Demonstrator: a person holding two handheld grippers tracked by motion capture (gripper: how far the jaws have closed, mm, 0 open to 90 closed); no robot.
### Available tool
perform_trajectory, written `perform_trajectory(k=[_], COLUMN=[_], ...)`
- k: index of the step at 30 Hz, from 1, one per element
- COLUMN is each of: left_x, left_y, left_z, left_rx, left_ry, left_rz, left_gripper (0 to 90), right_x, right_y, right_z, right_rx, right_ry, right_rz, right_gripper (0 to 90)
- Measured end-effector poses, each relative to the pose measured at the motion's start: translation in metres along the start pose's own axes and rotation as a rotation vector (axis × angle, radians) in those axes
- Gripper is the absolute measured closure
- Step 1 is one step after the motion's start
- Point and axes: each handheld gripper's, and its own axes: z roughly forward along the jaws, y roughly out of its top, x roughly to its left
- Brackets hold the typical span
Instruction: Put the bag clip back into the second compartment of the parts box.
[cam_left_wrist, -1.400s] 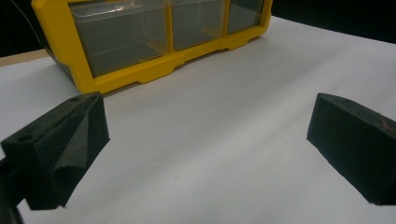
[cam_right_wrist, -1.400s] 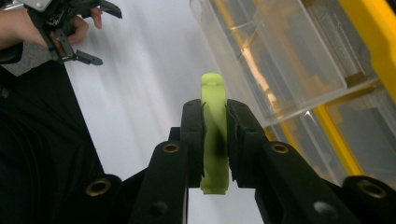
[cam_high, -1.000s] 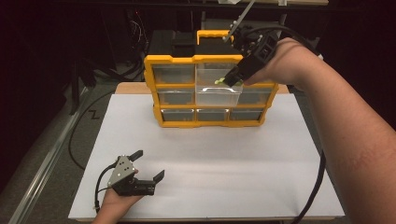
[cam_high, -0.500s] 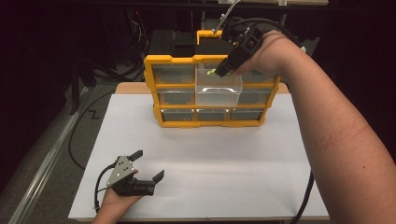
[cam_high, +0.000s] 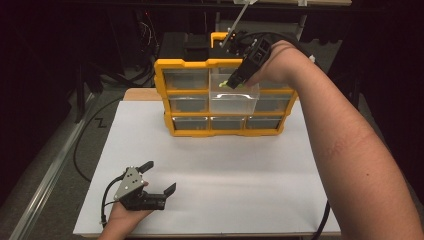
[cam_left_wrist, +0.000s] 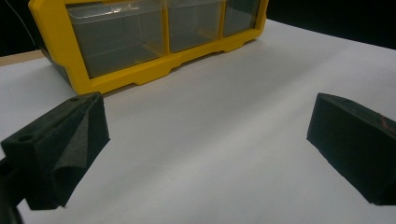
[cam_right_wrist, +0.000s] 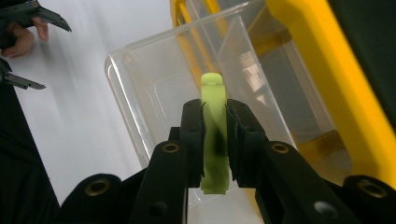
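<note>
A yellow organiser (cam_high: 165, 85) with clear drawers stands upright at the back of the white table; its front also shows in the left gripper view (cam_left_wrist: 126, 79). One clear drawer (cam_high: 234, 100) (cam_right_wrist: 140, 93) in the middle is pulled out. My right gripper (cam_high: 231, 83) (cam_right_wrist: 215, 119) hovers over that drawer, shut on a small pale green piece (cam_right_wrist: 214, 135) (cam_high: 229, 84). My left gripper (cam_high: 161, 177) (cam_left_wrist: 205, 154) rests low near the table's front left edge, open with nothing between its fingers.
A white sheet (cam_high: 225, 170) covers the table in front of the organiser. Black cables (cam_high: 80, 150) trail along the left side. Dark equipment stands behind the organiser.
My right gripper, with the green piece in it, has moved left and down over the pulled-out drawer. The left gripper has stayed in place.
</note>
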Motion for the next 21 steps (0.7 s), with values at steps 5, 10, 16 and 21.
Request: perform_trajectory(k=[5,10,16,21], left_x=[0.000,0.000,0.001,0.000], left_y=[0.000,0.000,0.000,-0.001], left_z=[0.001,0.001,0.001,0.002], left_rx=[0.001,0.003,0.005,0.014], left_ry=[-0.004,-0.005,-0.004,-0.004], left_rz=[0.002,0.004,0.003,0.003], left_gripper=[0.4,0.4,0.4,0.5], right_x=[-0.001,-0.003,-0.001,0.011], right_y=[-0.001,-0.001,-0.002,-0.017], right_z=[-0.001,-0.003,-0.021,-0.038], right_rx=[-0.002,-0.009,-0.017,-0.010], right_ry=[0.004,-0.012,-0.016,-0.017], right_rz=[0.001,0.018,0.045,0.044], right_gripper=[79.3,59.7,45.6,44.5])
